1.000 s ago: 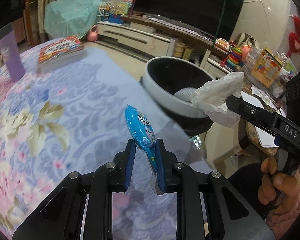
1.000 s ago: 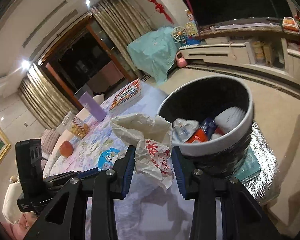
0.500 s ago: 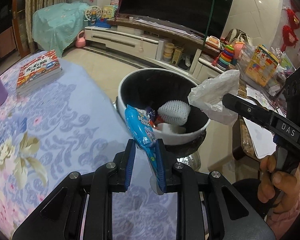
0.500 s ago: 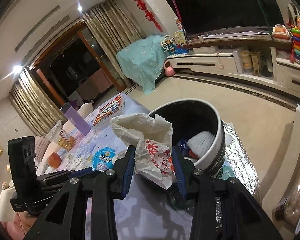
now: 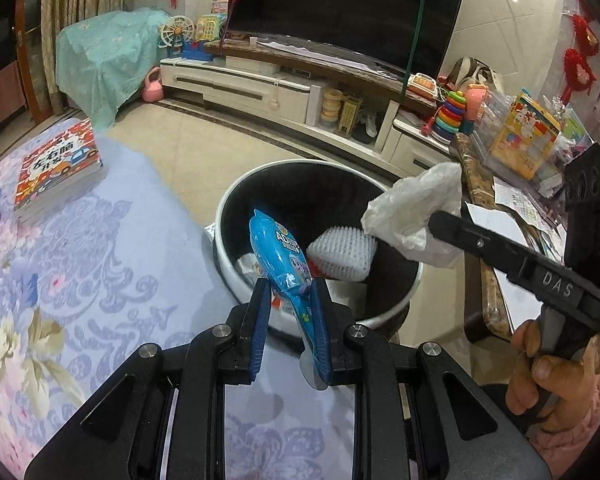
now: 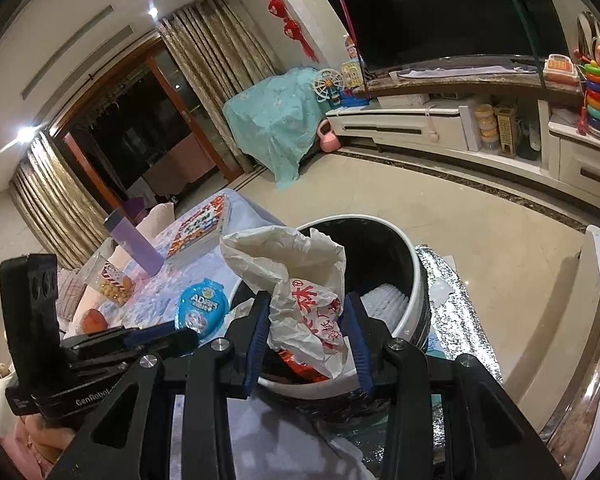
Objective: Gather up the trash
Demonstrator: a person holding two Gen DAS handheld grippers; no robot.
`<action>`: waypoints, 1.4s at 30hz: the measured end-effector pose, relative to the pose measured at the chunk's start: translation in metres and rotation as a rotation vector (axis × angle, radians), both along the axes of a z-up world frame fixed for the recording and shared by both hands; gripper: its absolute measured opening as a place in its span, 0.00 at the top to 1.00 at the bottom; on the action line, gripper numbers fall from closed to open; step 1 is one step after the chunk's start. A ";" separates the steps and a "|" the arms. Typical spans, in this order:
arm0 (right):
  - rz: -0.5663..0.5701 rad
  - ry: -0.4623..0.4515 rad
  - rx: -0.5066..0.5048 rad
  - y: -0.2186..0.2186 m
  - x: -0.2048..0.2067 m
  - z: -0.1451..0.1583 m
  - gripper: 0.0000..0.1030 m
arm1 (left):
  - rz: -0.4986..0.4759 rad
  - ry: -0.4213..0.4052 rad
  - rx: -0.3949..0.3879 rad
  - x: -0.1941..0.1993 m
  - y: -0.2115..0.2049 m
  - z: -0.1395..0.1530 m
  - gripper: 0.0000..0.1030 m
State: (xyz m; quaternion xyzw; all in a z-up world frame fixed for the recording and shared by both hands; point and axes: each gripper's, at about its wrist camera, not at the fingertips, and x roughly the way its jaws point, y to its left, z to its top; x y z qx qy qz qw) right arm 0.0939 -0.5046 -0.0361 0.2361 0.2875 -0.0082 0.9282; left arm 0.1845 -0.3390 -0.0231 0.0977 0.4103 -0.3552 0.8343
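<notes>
My left gripper (image 5: 288,308) is shut on a blue snack wrapper (image 5: 278,254) and holds it at the near rim of the round white trash bin (image 5: 260,172). The wrapper also shows in the right wrist view (image 6: 202,308). My right gripper (image 6: 306,320) is shut on a crumpled white plastic bag (image 6: 296,276) with red print, held over the bin (image 6: 416,280). In the left wrist view the bag (image 5: 416,212) hangs over the bin's right side. The bin holds a white foam net (image 5: 342,254) and other wrappers.
The table has a floral purple cloth (image 5: 80,280) with a book (image 5: 56,168), a purple box (image 6: 134,246), a snack jar (image 6: 114,280) and an apple (image 6: 94,320). The bin stands on the floor beside the table edge. A TV stand (image 5: 260,84) lies beyond.
Both grippers have moved toward and over the bin with their trash still held. The bin's inside shows more fully now.
</notes>
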 end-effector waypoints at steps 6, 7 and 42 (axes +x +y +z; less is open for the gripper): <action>0.005 0.038 -0.021 -0.004 0.013 -0.004 0.61 | -0.008 0.013 -0.009 0.015 -0.014 -0.001 0.81; 0.006 0.044 -0.025 -0.004 0.014 -0.004 0.61 | -0.010 0.018 -0.011 0.017 -0.016 -0.001 0.81; -0.044 0.016 0.086 -0.004 0.005 0.005 0.11 | 0.084 0.053 -0.040 0.003 0.033 -0.019 0.30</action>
